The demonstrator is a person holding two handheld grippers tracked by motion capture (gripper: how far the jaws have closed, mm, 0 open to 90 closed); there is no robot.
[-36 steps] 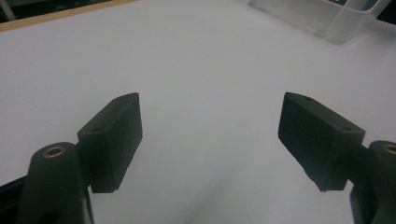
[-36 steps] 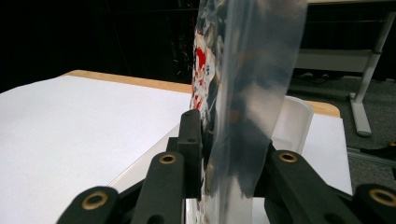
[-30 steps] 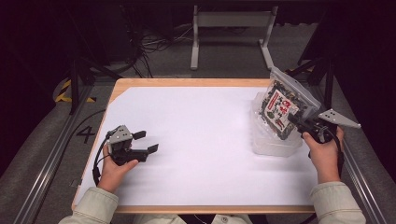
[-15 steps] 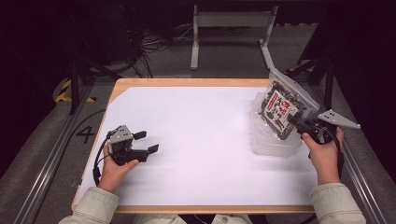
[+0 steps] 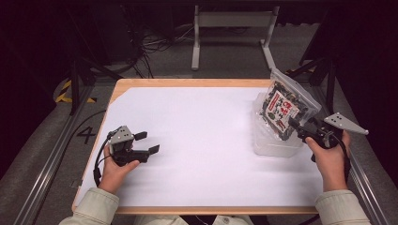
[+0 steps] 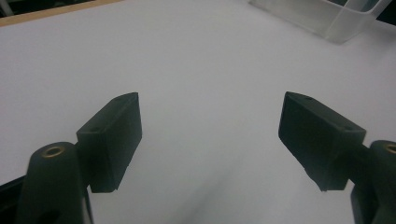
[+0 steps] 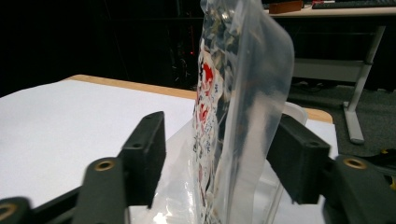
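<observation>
At three o'clock, the right gripper [image 5: 294, 125] stands open around a clear bag [image 5: 285, 107] over a plastic tub [image 5: 272, 143]. At eight o'clock, the left gripper [image 5: 146, 142] gapes, empty.

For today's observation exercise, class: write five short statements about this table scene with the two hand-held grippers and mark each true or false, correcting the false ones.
1. The left gripper is shut on a cup. False: its fingers stand wide apart over the bare white sheet, holding nothing.
2. A clear bag with red and black printed contents stands between the right gripper's fingers. True.
3. The bag lies flat at the middle of the table. False: it stands upright in a clear container near the table's right edge.
4. The right gripper's fingers are pressed tight on the bag. False: in the right gripper view a gap shows on each side of it.
5. Each gripper is held by a hand. True.
</observation>
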